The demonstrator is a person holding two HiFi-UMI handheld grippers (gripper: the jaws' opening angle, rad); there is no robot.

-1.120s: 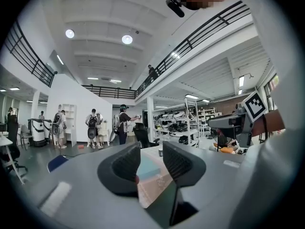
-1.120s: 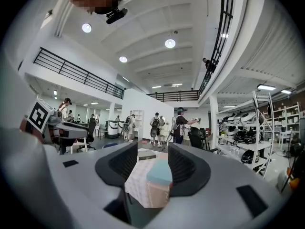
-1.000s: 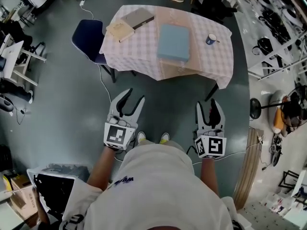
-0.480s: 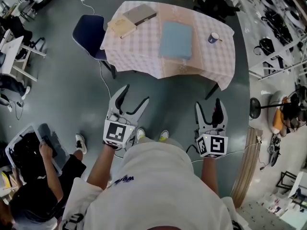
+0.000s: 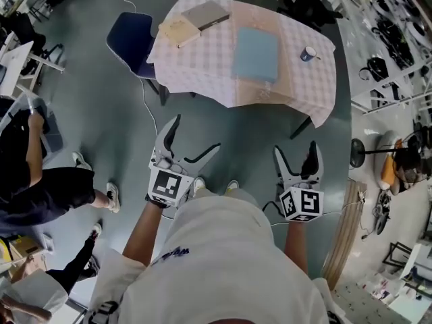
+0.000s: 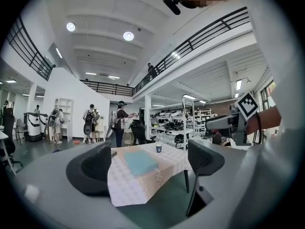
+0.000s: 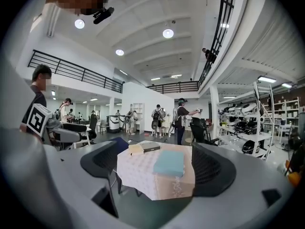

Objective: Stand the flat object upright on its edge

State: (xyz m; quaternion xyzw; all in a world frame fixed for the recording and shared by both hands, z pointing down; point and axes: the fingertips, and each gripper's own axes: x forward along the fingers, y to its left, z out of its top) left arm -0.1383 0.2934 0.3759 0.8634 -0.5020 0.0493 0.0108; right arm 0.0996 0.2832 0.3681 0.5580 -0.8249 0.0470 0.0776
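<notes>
Two grippers are held out low over the grey floor (image 5: 101, 113), both well short of the surface (image 5: 202, 73), which stands farther off. The left gripper (image 5: 196, 135) has its fingers (image 6: 95, 167) spread wide; they have just been opening, and nothing stands between them. Its own view looks through the gap at the distant surface. The right gripper (image 5: 295, 148) also has its fingers spread wide after just opening, with nothing in their gap.

The light blue flat object (image 5: 256, 54) lies flat on the checked cloth (image 5: 196, 79) that covers the surface. It sits right of the middle, toward the near edge, and well apart from both grippers. At the far left corner a tan book (image 5: 179, 30) and a grey book (image 5: 206, 14) lie side by side, the grey one farther. A mug (image 5: 309, 53) stands near the right edge, just right of the flat object. A blue chair (image 5: 131, 42) stands at the left side of the surface. A person (image 5: 40, 181) in dark clothes stands on the floor at the left.
</notes>
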